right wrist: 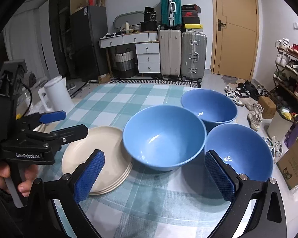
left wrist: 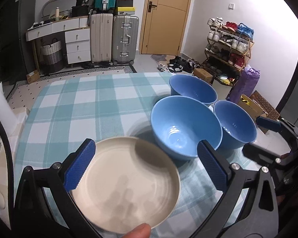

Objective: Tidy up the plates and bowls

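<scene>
Plates: cream stack (right wrist: 101,158) on the checked worktop (right wrist: 113,103), left of the bowls
Bowls: three blue ones; the middle bowl (right wrist: 164,136) touches the plates, the far bowl (right wrist: 208,105) and right bowl (right wrist: 238,150) sit just beside it
Left hand-held gripper (left wrist: 149,164): jaws wide apart above the plates, gripping nothing
Right hand-held gripper (right wrist: 159,174): jaws wide apart, gripping nothing
Kettle (right wrist: 57,93): white, at the worktop's left edge

We see an evenly lit room under cool overhead light. Small white glints sit inside the glossy blue ceramic bowls (right wrist: 164,136), which cast soft shadows on the teal checked tablecloth (left wrist: 73,107). Fisheye curvature bends the edges into dark corners; the cream round plate (left wrist: 127,182) looks slightly blurred.
</scene>
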Demonstrator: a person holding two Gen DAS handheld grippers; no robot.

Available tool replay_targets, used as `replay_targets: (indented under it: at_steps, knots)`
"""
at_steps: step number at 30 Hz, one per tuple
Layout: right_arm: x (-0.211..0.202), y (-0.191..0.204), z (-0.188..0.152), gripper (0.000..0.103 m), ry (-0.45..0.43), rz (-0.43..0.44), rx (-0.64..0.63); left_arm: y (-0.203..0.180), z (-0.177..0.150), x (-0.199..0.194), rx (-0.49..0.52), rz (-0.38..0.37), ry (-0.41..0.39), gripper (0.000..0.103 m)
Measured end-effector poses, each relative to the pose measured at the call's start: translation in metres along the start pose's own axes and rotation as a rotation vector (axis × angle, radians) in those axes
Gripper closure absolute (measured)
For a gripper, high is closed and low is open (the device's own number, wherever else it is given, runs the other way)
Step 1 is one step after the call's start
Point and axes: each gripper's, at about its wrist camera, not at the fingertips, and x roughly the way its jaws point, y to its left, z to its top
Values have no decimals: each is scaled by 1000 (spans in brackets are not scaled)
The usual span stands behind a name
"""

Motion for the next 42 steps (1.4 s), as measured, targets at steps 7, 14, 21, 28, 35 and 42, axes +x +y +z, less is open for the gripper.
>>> replay_targets:
  at_steps: [7,14,21,28,35,42]
  knots:
    - [-9,-30,21,1,-21,-11,41,-13,21,21,13,-3,16,1]
    - [-9,-56,38,1,-14,-33,92,-18,40,46,23,-4,40,1]
    - [5,-82,56,1,6,-80,126,-12,61,76,1,-4,75,1]
    - [28,-108,70,1,27,-96,175,-11,81,109,-4,-3,117,1]
    - [49,-134,81,1,57,-101,199,-19,100,145,4,-11,150,1]
    - [74,-167,86,1,101,-114,245,-34,118,186,19,-14,187,1]
